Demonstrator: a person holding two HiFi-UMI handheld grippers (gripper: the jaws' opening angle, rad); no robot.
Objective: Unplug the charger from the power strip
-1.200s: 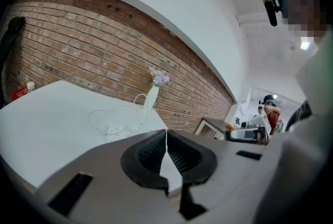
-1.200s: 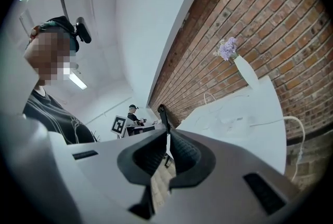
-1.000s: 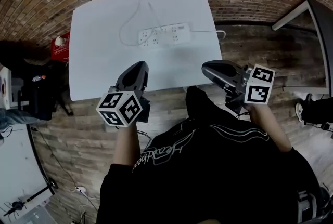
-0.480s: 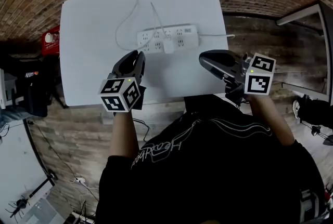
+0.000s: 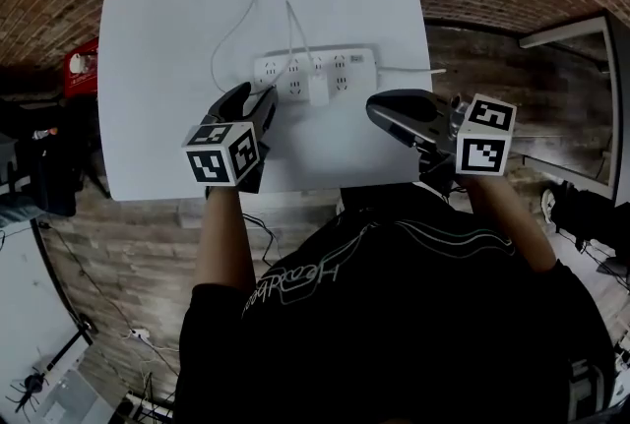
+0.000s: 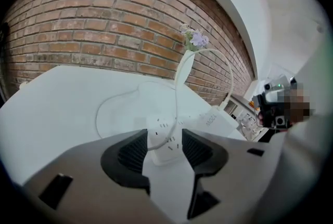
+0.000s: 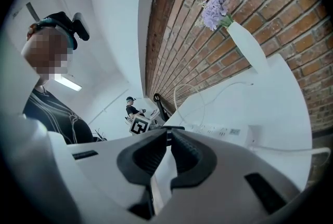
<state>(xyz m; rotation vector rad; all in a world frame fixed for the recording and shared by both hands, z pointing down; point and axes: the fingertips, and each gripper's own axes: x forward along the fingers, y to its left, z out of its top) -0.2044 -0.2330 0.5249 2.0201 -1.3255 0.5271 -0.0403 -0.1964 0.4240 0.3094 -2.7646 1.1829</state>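
Step in hand, as I judge it: bracing the strip before the pull.

- Power strip (image 5: 349, 68) lies mid-bench, long side parallel to the far edge. Charger (image 5: 318, 88) is plugged in about mid-length, on the strip's near side.
- Left claw (image 5: 254, 95) is spread wide, its jaws having just been opening. The strip's left end sits between them, pads not pressing on it.
- Right claw (image 5: 374, 107) is closed tight on nothing, hovering near the bench's right edge, just beside the strip's right end.

Doing it well:
- Settle the left claw on the strip's left end and hold it flat to the bench (image 5: 157, 38), so the body does not lift with the plug.
- Keep the looped lead (image 5: 224, 43) out of the pinch.
- The right claw must open first, then take the charger by its body, not its thin lead (image 5: 293, 24).
- Pull straight off the socket face; a slanted pull risks binding the pins.

Count:
- Power strips: one.
- Chargers: one.
- Claws: two.
- Vases (image 7: 244, 43): one, at the far edge.
- White lead runs: three seen; I cannot tell which of them join.
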